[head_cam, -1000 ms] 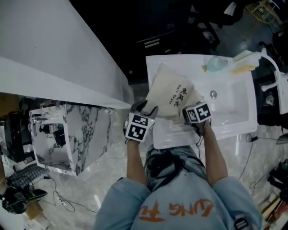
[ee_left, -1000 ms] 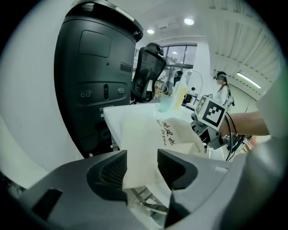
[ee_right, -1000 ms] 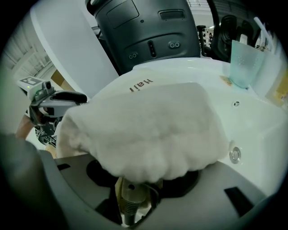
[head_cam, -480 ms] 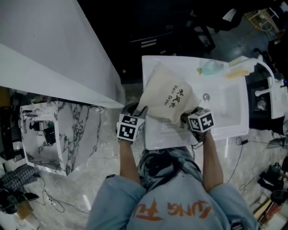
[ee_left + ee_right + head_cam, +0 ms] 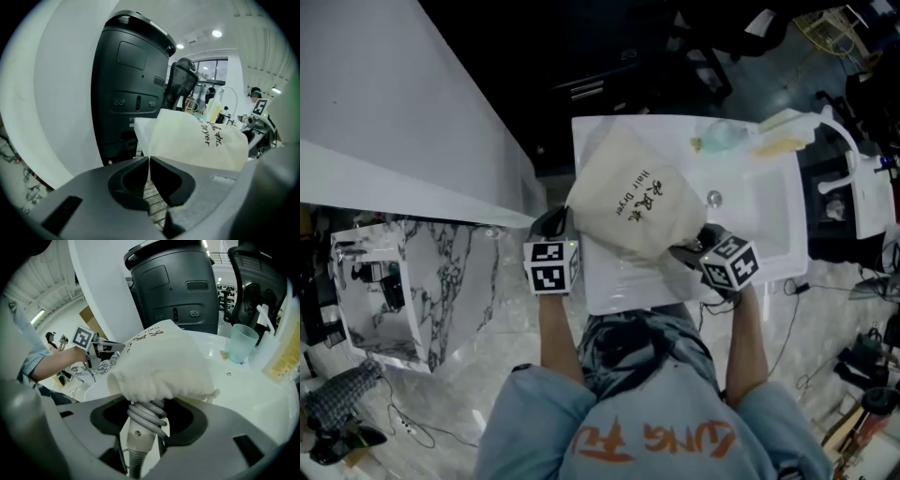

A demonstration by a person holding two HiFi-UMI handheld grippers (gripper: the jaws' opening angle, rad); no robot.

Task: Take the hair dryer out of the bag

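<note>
Left fingers (image 5: 129, 182) just closed on corner of cream bag (image 5: 197, 140), right fingers (image 5: 188, 422) gripping white, cord-wrapped hair dryer handle (image 5: 138, 437)

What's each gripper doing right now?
Left gripper: just closed, pinching an edge of the bag.
Right gripper: clamped on the cord-wrapped hair dryer handle.

The bag (image 5: 623, 202) is cream with black lettering; the sink (image 5: 769, 220) white.
</note>
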